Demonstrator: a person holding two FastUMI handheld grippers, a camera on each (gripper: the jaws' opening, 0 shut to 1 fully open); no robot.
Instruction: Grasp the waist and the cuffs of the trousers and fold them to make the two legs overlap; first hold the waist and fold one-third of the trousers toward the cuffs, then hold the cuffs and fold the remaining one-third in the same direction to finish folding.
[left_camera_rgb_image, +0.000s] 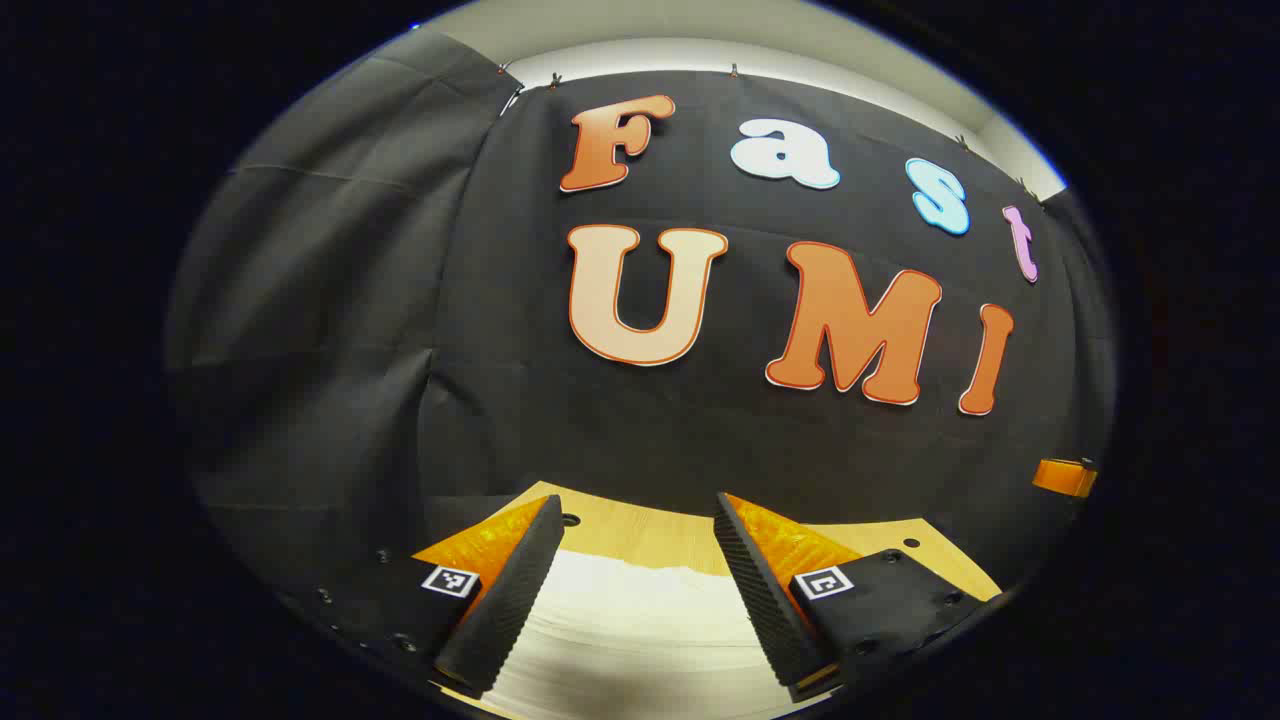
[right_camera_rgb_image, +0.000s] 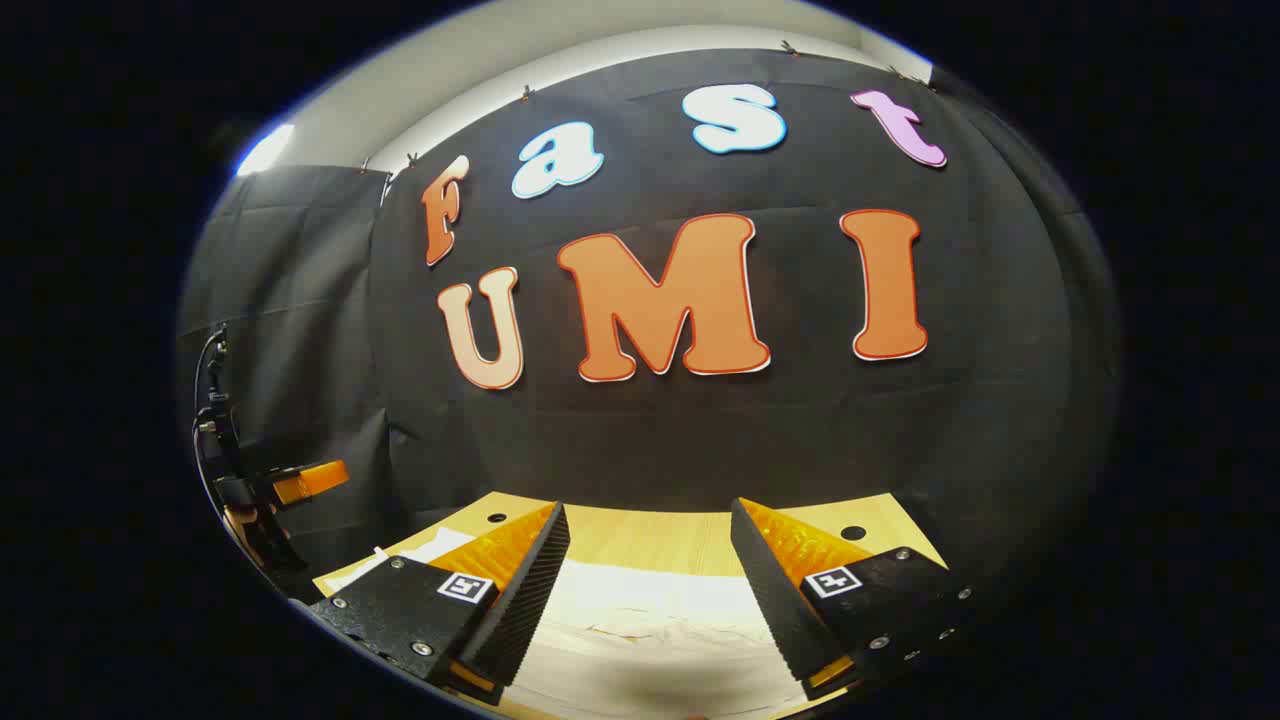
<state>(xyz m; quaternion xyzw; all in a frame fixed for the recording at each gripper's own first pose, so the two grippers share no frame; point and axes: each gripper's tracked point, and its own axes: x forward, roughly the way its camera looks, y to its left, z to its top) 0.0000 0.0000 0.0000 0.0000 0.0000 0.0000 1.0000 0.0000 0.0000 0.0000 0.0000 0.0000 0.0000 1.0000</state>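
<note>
Pale cream trousers (left_camera_rgb_image: 640, 620) lie flat on the wooden table (left_camera_rgb_image: 660, 530), below and ahead of my left gripper (left_camera_rgb_image: 640, 515), which hovers above them open with nothing between its fingers. In the right gripper view the same light cloth (right_camera_rgb_image: 650, 620) spreads under my right gripper (right_camera_rgb_image: 650, 525), also open and holding nothing; a seam or fold line crosses the fabric there. The left gripper (right_camera_rgb_image: 300, 482) and the hand holding it appear at the far left of the right gripper view. The tip of the right gripper (left_camera_rgb_image: 1065, 476) shows at the right edge of the left gripper view.
The black cloth wall (left_camera_rgb_image: 600, 420) rises right behind the table's far edge. Small round holes (right_camera_rgb_image: 853, 533) mark the tabletop near its back corners. A strip of bare wood (right_camera_rgb_image: 650, 540) lies between the trousers and the wall.
</note>
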